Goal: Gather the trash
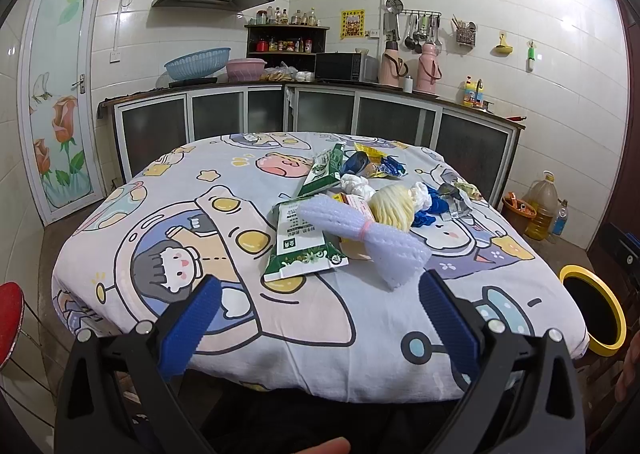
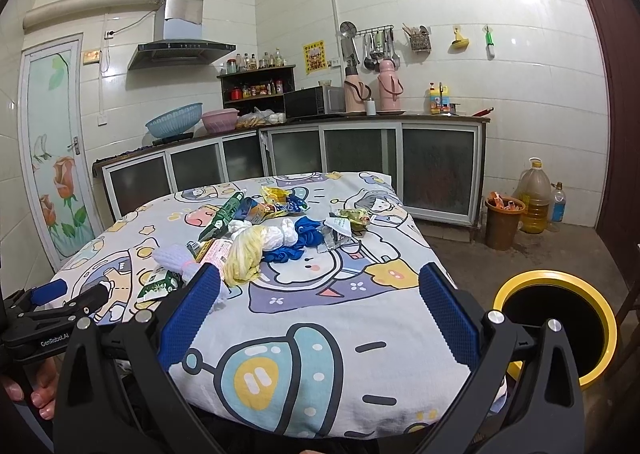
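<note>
A heap of trash lies on a table under a cartoon-print cloth point(image 1: 168, 222) point(image 2: 320, 314). Nearest is a white foam net sleeve point(image 1: 376, 242) point(image 2: 176, 260) on a green-and-white wrapper point(image 1: 304, 242) point(image 2: 158, 286). Behind lie a yellow foam net point(image 1: 394, 208) point(image 2: 244, 254), white crumpled tissue point(image 1: 356, 185) point(image 2: 282, 236), blue plastic point(image 1: 430, 210) point(image 2: 308, 234) and more wrappers. My left gripper point(image 1: 320, 286) is open at the table's near edge, empty; it also shows at the left in the right wrist view point(image 2: 76, 294). My right gripper point(image 2: 320, 278) is open, empty, over the near right corner.
A black bin with a yellow rim point(image 1: 596, 308) point(image 2: 556, 326) stands on the floor right of the table. A brown bucket point(image 2: 504, 220), an oil jug point(image 2: 534, 196) and a bottle point(image 2: 557, 202) stand by the cabinets point(image 2: 360, 158). A red stool point(image 1: 10, 318) is at the left.
</note>
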Available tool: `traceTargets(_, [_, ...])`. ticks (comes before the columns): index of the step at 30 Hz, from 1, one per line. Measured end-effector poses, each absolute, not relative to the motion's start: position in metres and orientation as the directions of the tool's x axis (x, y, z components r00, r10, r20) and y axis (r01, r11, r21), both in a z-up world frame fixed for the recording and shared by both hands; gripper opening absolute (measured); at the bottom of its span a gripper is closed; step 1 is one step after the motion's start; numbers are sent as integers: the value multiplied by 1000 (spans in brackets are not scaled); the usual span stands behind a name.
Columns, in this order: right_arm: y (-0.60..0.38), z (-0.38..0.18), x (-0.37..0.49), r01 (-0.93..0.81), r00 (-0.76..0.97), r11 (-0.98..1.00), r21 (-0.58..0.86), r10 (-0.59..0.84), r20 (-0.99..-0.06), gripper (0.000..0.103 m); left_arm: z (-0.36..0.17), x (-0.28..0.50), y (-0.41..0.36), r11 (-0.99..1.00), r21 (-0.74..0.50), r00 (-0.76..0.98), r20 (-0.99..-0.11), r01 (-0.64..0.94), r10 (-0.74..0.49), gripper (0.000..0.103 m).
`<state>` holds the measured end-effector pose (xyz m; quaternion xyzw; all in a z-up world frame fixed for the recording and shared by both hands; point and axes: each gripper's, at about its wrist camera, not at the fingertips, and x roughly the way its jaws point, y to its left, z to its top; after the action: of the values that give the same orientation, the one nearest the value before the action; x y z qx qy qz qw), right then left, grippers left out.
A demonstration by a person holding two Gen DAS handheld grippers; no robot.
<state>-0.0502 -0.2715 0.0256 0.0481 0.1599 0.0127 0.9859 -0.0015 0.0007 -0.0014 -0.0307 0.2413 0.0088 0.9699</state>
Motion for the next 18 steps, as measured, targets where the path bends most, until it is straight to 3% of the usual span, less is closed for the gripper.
traceTargets(18, [-272, 22, -48, -2, 945, 995, 103, 36, -325, 96, -2, -1, 1, 998, -54, 882, -472, -31, 2, 95])
